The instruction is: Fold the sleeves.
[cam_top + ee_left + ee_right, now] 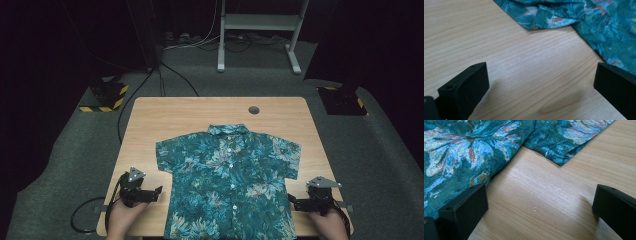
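Presently both sets of fingers stand wide apart, holding nothing: left gripper (150,193) and right gripper (296,202) flank the shirt (229,180), spread flat, buttoned, mid-worktop (165,115). Fabric looks thin, limp, light; likely drapes. Best pinched at hem or sleeve edges (541,21).

**A dark recording lab, not a home**

The room reads as a test studio: a lone pale wooden table (170,115) stands on grey carpet (60,165) with black surroundings. Yellow-and-black hazard-striped base plates (105,97) flank it (one on each side), cables (172,75) run across the floor, and a white metal stand (257,22) sits behind.
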Tool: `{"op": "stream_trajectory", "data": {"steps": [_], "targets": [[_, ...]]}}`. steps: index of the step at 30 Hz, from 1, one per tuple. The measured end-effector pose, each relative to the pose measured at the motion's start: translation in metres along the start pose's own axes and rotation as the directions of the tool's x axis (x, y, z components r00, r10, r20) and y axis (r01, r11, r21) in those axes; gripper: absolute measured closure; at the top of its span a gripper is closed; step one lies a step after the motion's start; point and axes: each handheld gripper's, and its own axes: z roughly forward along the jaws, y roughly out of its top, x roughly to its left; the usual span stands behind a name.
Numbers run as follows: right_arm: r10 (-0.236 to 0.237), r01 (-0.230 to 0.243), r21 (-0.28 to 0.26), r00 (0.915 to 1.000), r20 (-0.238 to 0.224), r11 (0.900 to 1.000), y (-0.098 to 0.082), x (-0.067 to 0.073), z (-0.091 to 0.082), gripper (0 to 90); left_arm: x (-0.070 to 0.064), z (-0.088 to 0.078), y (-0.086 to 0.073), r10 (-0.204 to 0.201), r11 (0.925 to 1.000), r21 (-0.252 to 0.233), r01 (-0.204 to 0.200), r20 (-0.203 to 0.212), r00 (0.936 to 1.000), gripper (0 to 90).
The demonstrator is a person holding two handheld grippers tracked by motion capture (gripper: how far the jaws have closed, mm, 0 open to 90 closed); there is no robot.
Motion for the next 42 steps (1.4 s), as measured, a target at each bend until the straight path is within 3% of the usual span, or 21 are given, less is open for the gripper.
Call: {"op": "stream_trajectory", "data": {"steps": [19,32,42], "targets": [[0.001,-0.001,0.001,1.0,-0.002,1.0,0.0,0.0,0.0,0.0,0.0,-0.019,0.041,0.03,0.9988,-0.038,-0.03,0.0,0.9995,0.8],[0.0,0.0,0.001,1.0,-0.002,1.0,0.0,0.0,0.0,0.0,0.002,-0.02,0.059,0.025,0.9984,-0.051,-0.025,0.004,0.9997,0.7],[0.0,0.0,0.001,1.0,-0.002,1.0,0.0,0.0,0.0,0.0,0.005,-0.02,0.073,0.05,0.9973,-0.052,-0.051,-0.019,0.9986,0.8]]}}
